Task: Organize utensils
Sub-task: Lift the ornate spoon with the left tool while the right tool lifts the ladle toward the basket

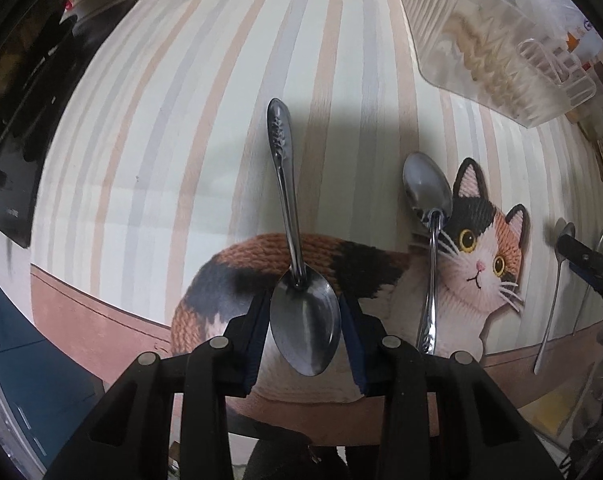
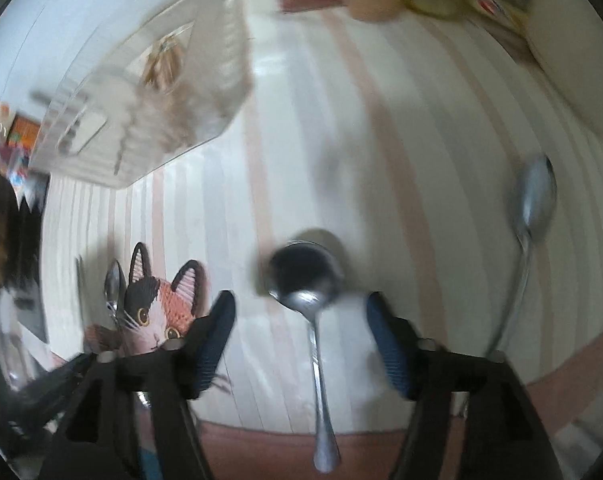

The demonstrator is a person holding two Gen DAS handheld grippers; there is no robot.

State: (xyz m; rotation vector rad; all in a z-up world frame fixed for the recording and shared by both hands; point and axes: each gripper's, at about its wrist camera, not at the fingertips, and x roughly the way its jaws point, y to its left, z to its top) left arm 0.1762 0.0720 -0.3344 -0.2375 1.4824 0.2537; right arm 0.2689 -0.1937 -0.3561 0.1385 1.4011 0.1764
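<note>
1. The left gripper [image 1: 304,312] is pointed down at the cat-print mat [image 1: 141,140]; its jaws are partly closed around the bowl of a tablespoon [image 1: 301,320], and the blue pads [image 1: 257,336] are seen at both rims of the bowl; a clamped hold is judged likely, though firm contact cannot be confirmed.
2. The tablespoon is held by the bowl with the handle directed away from the camera, presumably so that it can be laid parallel to its neighbours.
3. A second spoon [image 1: 428,200] is laid just beside it on the mat, bowl away from the camera and handle across the cat figure [image 1: 477,248]; the opposite orientation suggests that alignment is not yet complete.
4. The right gripper [image 2: 301,336] is held with its jaws wide apart; nothing is clamped; a round-bowled spoon [image 2: 307,292] is lying between the fingers on the mat, its handle directed toward the camera.
5. A further spoon [image 2: 535,200] is lying well to the right; the view is blurred.
6. A clear plastic container [image 1: 485,40] is standing at the far side of the mat; whether it is the destination cannot be told.
</note>
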